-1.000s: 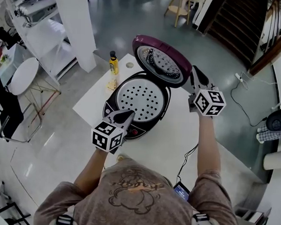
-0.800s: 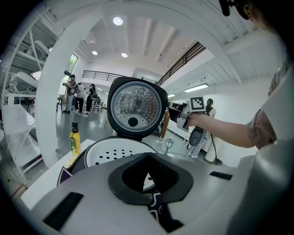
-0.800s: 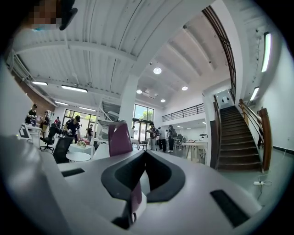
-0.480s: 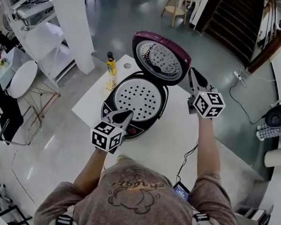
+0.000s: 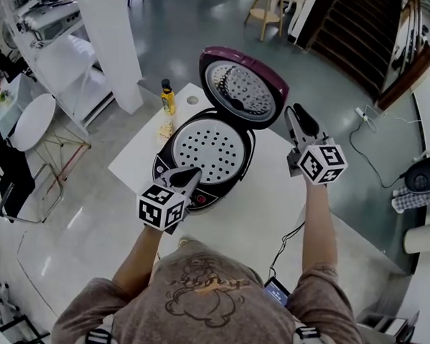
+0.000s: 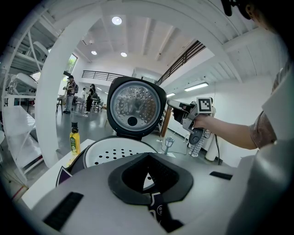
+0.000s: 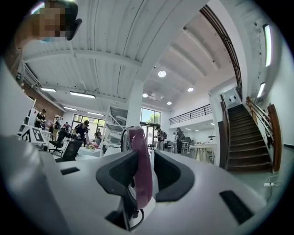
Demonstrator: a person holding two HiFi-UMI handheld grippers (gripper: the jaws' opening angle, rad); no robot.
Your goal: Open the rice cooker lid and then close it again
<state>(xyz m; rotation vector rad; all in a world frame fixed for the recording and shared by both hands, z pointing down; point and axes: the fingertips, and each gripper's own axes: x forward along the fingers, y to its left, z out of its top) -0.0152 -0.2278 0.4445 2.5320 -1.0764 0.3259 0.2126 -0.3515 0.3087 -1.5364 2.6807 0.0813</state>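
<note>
Plainly, the closing move hinged on the right side. The dark, round rice cooker (image 5: pixel 164 161) stood on the white surface (image 5: pixel 256 213). Its maroon, dome-backed lid (image 5: pixel 242 86) was swung fully up at the far edge, with its silvery perforated inner face turned toward the person. The right hand-held gripper (image 5: pixel 293 113) sat just beside the lid's right rim, with its jaws spread. In the right gripper view the maroon rim (image 7: pixel 140 156) showed edge-on and upright. It stood in line with the gap between the jaws and close to the left one, though whether it touched either could not be told. From that gripper the lid lay ahead and slightly to the left.

The left hand-held gripper (image 5: pixel 188 175) hung low over the cooker's front panel, its jaws pressed together at the tips and pinching nothing. The lid stood well apart from it, beyond the white perforated inner plate (image 5: pixel 213 146).

Judging from this, the right hand-held gripper was much the nearer and looked best placed to close the lid. That would mean tipping the upper rim toward the person and down about the rear hinge. A small yellow bottle (image 5: pixel 166 97) stood left of the cooker, apparently clear of that arc.
</note>
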